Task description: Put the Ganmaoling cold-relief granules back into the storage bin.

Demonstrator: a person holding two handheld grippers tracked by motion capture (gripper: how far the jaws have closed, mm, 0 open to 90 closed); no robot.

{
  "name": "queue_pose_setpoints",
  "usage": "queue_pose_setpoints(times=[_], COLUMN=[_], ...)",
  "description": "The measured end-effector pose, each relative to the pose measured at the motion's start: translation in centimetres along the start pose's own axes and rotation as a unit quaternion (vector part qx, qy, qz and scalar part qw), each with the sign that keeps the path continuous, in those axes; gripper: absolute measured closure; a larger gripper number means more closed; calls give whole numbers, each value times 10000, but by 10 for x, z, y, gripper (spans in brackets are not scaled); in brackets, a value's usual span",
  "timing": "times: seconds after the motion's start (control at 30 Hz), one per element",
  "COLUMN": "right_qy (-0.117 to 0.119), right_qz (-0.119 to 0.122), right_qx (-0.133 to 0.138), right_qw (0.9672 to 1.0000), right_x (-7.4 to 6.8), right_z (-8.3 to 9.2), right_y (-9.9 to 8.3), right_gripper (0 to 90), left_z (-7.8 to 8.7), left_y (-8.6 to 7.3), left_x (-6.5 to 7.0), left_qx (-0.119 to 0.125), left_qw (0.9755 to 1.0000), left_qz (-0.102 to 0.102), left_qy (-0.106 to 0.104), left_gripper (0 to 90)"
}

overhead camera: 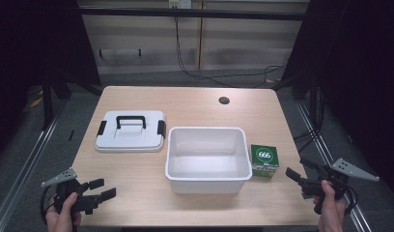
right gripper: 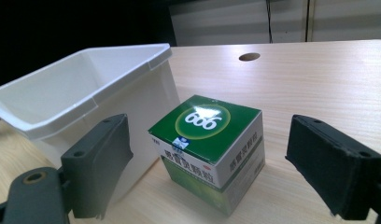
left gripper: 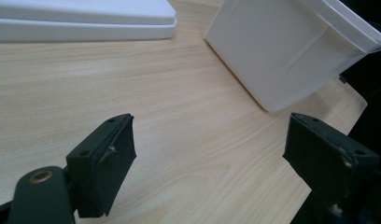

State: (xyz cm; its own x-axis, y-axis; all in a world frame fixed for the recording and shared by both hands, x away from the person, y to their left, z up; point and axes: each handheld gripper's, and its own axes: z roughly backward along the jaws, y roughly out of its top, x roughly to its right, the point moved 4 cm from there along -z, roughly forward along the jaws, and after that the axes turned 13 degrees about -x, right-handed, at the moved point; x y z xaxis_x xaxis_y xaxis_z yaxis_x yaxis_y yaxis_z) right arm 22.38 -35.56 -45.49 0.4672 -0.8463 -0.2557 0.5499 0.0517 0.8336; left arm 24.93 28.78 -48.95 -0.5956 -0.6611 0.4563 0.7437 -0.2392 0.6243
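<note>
We judge the work hardly begun: the white bin [overhead camera: 206, 155] near the table's front edge holds nothing, its lid [overhead camera: 130, 131] lies flat toward the left edge, and the green box [right gripper: 212, 148] stands untouched just beside the bin's right wall. The box sits upright, printed top upward, one corner toward our right gripper [right gripper: 216, 168], with no clear long axis. Both the right gripper and the left gripper [left gripper: 212, 163] are released, jaws wide apart, grasping nothing.

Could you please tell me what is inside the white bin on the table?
The white bin looks empty: its bare floor and inner walls show in the high view. The green box stands outside, beside its right wall; the lid lies apart.
</note>
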Motion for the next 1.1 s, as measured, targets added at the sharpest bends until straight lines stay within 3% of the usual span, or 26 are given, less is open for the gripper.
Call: queue_pose_setpoints(times=[0.1, 0.13, 0.23, 0.33, 0.47, 0.53, 0.6, 0.7, 0.83, 0.87, 0.93, 0.97, 1.0, 1.1], right_qy=[-266, -264, -605, -370, -491, -518, -196, -291, -228, 38, 112, 112, 198, 483], right_qz=[-252, -262, -141, -4, 0, 128, 358, 458, 611, 729, 997, 997, 1203, 1431], right_qx=[-92, -80, -74, -65, -45, -131, -263, -356, -481, -756, -1026, -1026, -1239, -1678], right_qw=[9993, 9993, 9980, 9993, 9988, 9985, 9988, 9979, 9967, 9945, 9896, 9896, 9848, 9742], right_x=[7, 8, 9, 7, 4, 4, 2, 3, 1, -1, -6, -6, -11, -19], right_z=[-4, -5, -6, -10, -9, -8, -8, -9, -12, -18, -22, -22, -26, -31], right_y=[-4, -4, -2, -2, 1, 2, 5, 10, 17, 22, 27, 27, 32, 38], right_gripper=[129, 129, 131, 131, 131, 130, 129, 130, 130, 130, 130, 130, 130, 138], left_z=[0, 0, 0, 0, -1, -1, 0, 0, -1, -1, -1, -1, -1, -1], left_y=[0, 0, 0, 0, 0, 0, -1, 0, 0, 0, 0, 0, 0, 0], left_x=[-1, -1, -1, 0, 1, 1, 1, 1, 0, 0, 0, 0, 0, 0], left_qx=[16, 11, 15, 7, -47, -27, -15, -5, -46, -42, -29, -29, -29, -10], left_qw=[10000, 10000, 10000, 10000, 10000, 10000, 10000, 10000, 10000, 10000, 10000, 10000, 10000, 10000], left_qz=[38, 34, 28, 13, -47, -60, -44, -25, -19, -25, -10, -10, -22, 1], left_qy=[8, 12, 27, 16, 11, 0, 9, 10, 1, -15, -12, -12, -1, 9], left_gripper=[162, 162, 162, 162, 162, 162, 162, 162, 162, 162, 162, 161, 162, 162])
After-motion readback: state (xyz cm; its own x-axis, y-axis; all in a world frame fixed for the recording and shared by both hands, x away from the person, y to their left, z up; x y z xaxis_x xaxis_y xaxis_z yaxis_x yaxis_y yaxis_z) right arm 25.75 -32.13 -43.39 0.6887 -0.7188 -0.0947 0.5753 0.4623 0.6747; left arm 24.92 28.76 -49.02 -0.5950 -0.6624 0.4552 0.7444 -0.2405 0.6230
